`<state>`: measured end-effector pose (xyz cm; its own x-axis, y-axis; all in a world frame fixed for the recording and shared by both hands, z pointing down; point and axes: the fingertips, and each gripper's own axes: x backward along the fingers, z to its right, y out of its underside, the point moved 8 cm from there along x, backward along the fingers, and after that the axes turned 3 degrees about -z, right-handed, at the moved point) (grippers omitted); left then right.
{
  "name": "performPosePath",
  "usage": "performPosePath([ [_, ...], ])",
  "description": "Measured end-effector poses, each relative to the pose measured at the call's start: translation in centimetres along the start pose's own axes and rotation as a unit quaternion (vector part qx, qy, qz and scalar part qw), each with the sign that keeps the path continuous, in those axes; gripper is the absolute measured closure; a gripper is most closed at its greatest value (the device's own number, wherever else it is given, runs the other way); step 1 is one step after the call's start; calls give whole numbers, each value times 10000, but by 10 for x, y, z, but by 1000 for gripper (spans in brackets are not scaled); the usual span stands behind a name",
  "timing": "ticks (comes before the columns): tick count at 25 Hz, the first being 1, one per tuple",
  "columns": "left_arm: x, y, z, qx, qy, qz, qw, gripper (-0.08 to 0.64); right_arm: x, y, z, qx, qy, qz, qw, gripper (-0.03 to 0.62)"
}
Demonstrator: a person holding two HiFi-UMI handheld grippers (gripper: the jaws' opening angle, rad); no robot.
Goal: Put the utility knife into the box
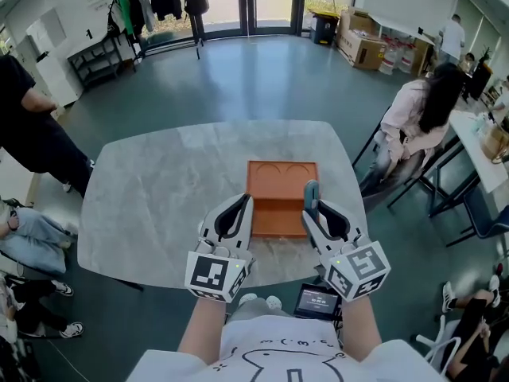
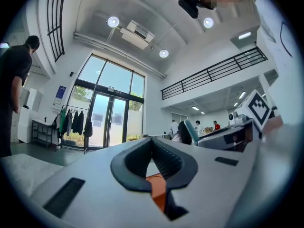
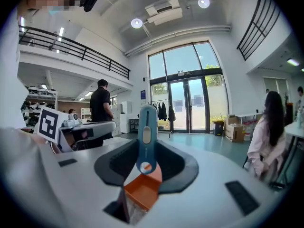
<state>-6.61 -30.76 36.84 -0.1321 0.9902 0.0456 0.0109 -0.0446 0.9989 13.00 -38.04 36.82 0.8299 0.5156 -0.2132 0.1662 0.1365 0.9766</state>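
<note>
The orange box [image 1: 274, 183] lies open on the grey table [image 1: 159, 189], straight ahead of both grippers. My right gripper [image 1: 315, 210] is shut on the blue utility knife [image 1: 311, 192], which stands upright between its pads at the box's right edge. In the right gripper view the knife [image 3: 147, 134] rises out of the jaws, with the orange box [image 3: 141, 190] below and beyond it. My left gripper [image 1: 237, 211] hovers at the box's near left corner, shut and with nothing in it. In the left gripper view [image 2: 152, 145] its pads meet, and a strip of the box [image 2: 157, 186] shows under them.
A person in black [image 1: 32, 134] stands by the table's left side. Another person in pink [image 1: 413, 118] sits on a chair to the right, close to the table's corner. A small screen device [image 1: 318, 299] hangs at my waist. Cardboard boxes [image 1: 362, 42] stand far back.
</note>
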Motion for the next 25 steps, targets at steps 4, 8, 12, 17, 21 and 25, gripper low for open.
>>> performPosePath([
  [4, -7, 12, 3, 8, 22, -70, 10000, 545, -6, 7, 8, -2, -43, -13, 10000, 460],
  [8, -21, 6, -13, 12, 101, -55, 9999, 545, -27, -4, 11, 16, -38, -46, 10000, 460],
  [12, -35, 4, -20, 44, 179, -55, 9998, 545, -42, -5, 19, 109, 21, -191, 9998, 460],
  [17, -55, 14, -24, 63, 230, -131, 9996, 545, -57, 4, 38, 49, 37, -452, 9990, 460],
  [21, -64, 22, -35, 179, 225, -206, 9994, 545, -70, 20, 47, -17, 5, -919, 9958, 460],
  [25, -76, 28, -43, 243, 274, -240, 9990, 545, -85, 41, 55, -67, -24, -1394, 9902, 460],
])
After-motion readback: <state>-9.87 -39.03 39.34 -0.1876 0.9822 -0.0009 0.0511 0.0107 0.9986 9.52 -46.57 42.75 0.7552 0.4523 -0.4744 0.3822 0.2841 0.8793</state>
